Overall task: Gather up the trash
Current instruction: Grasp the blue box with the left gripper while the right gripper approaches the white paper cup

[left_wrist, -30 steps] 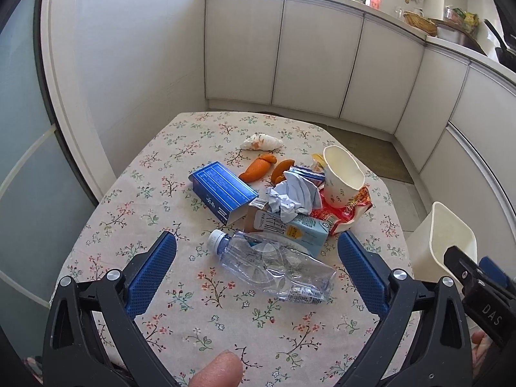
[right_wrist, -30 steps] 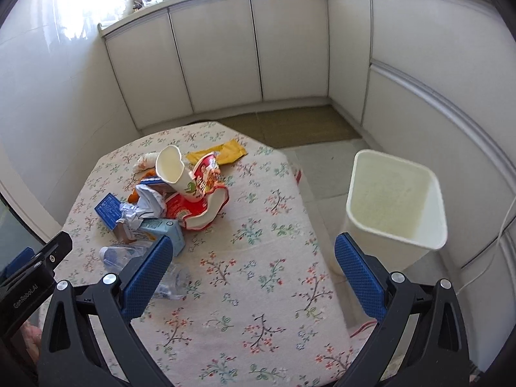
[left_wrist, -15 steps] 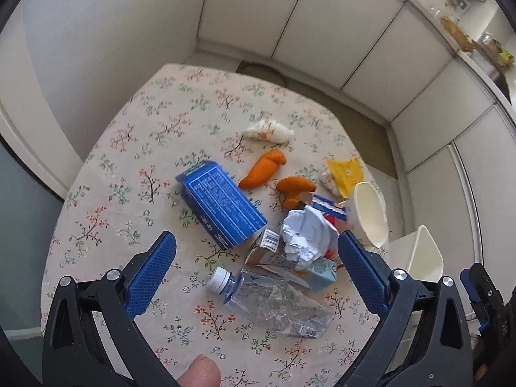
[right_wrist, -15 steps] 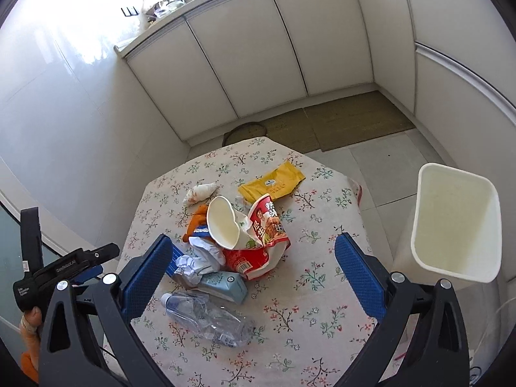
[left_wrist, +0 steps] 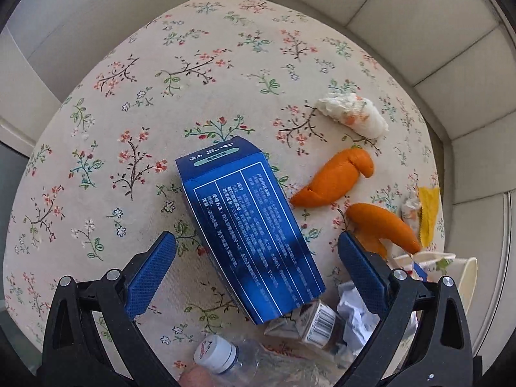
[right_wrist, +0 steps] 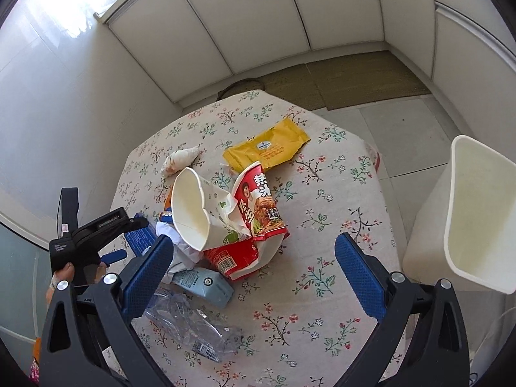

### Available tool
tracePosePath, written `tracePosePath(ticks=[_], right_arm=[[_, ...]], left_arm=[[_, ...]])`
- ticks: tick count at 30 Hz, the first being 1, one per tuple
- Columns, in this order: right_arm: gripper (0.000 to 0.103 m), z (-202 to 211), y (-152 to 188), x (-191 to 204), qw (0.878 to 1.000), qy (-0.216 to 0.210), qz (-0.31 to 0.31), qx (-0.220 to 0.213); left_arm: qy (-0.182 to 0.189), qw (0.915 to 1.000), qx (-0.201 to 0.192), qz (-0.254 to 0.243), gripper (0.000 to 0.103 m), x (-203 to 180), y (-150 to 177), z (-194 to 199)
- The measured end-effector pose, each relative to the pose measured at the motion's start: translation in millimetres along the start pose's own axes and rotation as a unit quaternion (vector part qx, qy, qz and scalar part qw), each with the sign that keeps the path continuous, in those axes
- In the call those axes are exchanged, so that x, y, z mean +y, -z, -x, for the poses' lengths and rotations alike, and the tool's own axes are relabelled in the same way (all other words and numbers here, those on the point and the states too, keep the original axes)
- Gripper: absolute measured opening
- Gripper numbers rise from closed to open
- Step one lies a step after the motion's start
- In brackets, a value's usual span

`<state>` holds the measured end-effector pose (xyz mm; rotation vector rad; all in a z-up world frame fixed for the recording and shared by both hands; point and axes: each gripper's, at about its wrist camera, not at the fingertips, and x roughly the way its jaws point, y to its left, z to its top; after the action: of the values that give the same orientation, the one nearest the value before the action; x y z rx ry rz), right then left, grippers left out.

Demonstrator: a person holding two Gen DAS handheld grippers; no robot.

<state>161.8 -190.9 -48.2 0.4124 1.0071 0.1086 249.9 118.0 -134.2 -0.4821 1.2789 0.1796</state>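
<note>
A blue carton (left_wrist: 251, 225) lies flat on the flowered table (left_wrist: 193, 64), and my open left gripper (left_wrist: 256, 264) hangs just above it, one finger on each side. Two orange peels (left_wrist: 335, 180) and a crumpled white tissue (left_wrist: 351, 114) lie to its right; a crushed clear bottle (left_wrist: 219, 358) sits at the bottom edge. In the right wrist view a white paper cup (right_wrist: 193, 209), a red noodle wrapper (right_wrist: 258, 213), a yellow packet (right_wrist: 267, 150), a pale blue drink carton (right_wrist: 206, 285) and the bottle (right_wrist: 193, 325) form a heap. My right gripper (right_wrist: 251, 274) is open, high over the table. The left gripper (right_wrist: 96, 229) shows at the left.
A white waste bin (right_wrist: 464, 219) stands on the floor beside the table's right edge. White cabinets (right_wrist: 258, 16) ring the room and a brown mat (right_wrist: 338, 80) lies beyond the table. A person's hand (right_wrist: 61, 277) holds the left gripper.
My left gripper has dropped and moved forward until the blue carton lies between its fingers. My right gripper has risen and tipped down, looking over the trash heap and bin.
</note>
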Motion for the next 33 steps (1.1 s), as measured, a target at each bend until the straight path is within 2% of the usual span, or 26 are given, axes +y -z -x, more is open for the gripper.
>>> tracePosePath(ticks=[2,5,6,7,13,16,20,25,31,33], right_arm=[[0.097,-7.4,-3.2,3.5,1.0,-0.004,0.009,0.004],[0.097,-15.4,-8.6,11.1,1.0,0.007,0.028,0.0],[0.097,-16.8,-10.9,16.4,0.999,0.016,0.041,-0.005],[0.097,-18.2,-12.4,20.2,0.998,0.022,0.052,-0.008],[0.097,-30.7,-18.4,48.5,0.991,0.055,0.121,-0.014],[0.097,-38.7,-19.6,54.0,0.99,0.058,0.13,-0.008],[0.097,-44.6,-21.5,58.3,0.99,0.049,0.132,0.002],[0.097,-46.6,-28.4,61.9,0.985,0.076,0.154,-0.006],[0.097,-50.7,-46.8,31.3,0.99,0.062,0.129,0.004],[0.097,-55.7,-51.0,16.7,0.993,0.044,0.11,0.014]], left_arm=[[-0.001,0.9998,0.017,0.0,0.096,-2.1,-0.5,-9.5],[-0.017,0.9998,0.013,0.005,0.092,-1.9,1.2,-13.2],[-0.01,0.9998,0.012,0.01,0.079,0.2,1.4,-13.5],[-0.002,0.9998,0.017,0.014,0.071,2.2,1.4,-14.3],[0.023,0.9994,0.025,0.009,0.06,12.1,3.5,-3.4],[0.036,0.9992,0.014,0.004,0.058,14.9,6.8,13.5],[0.046,0.9984,-0.03,-0.014,0.057,16.5,12.7,51.6],[0.063,0.9943,-0.078,-0.036,0.057,14.8,22.5,92.0],[0.07,0.9911,-0.094,-0.064,0.058,13.4,28.6,104.9],[0.071,0.9916,-0.088,-0.063,0.058,14.9,27.8,101.6]])
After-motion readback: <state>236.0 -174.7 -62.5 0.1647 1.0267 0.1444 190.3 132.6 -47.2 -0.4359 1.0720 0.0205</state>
